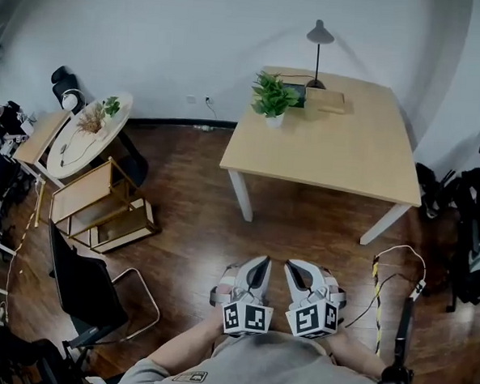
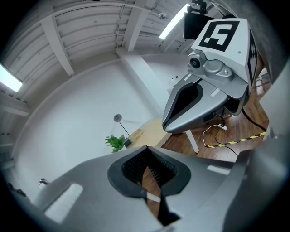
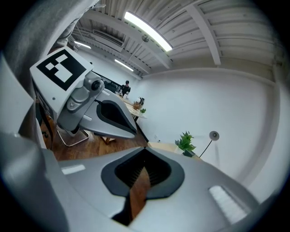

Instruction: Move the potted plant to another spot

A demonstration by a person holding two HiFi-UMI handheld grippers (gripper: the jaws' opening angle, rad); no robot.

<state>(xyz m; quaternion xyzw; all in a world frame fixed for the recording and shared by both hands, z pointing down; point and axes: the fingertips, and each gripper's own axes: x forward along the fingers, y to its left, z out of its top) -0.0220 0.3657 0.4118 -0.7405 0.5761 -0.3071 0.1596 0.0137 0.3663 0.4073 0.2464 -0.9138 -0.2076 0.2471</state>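
— Wooden table (image 1: 331, 156): plant location?
— Potted plant (image 1: 272, 98) stands at its far edge.
— The 2 grippers?
— Left gripper (image 1: 260, 268), right gripper (image 1: 293, 271): clenched, empty, well short of the table; probably nothing to grasp yet.

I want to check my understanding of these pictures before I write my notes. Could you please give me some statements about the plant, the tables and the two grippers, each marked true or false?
1. The potted plant stands upright on the square wooden table. True.
2. The left gripper holds the potted plant. False: its jaws are shut on nothing, and it is far from the table.
3. A black lamp stands on the same table as the plant. True.
4. The right gripper has its jaws wide apart. False: they are shut, with nothing between them.
5. In the head view, a round white table stands to the left of the square one. True.
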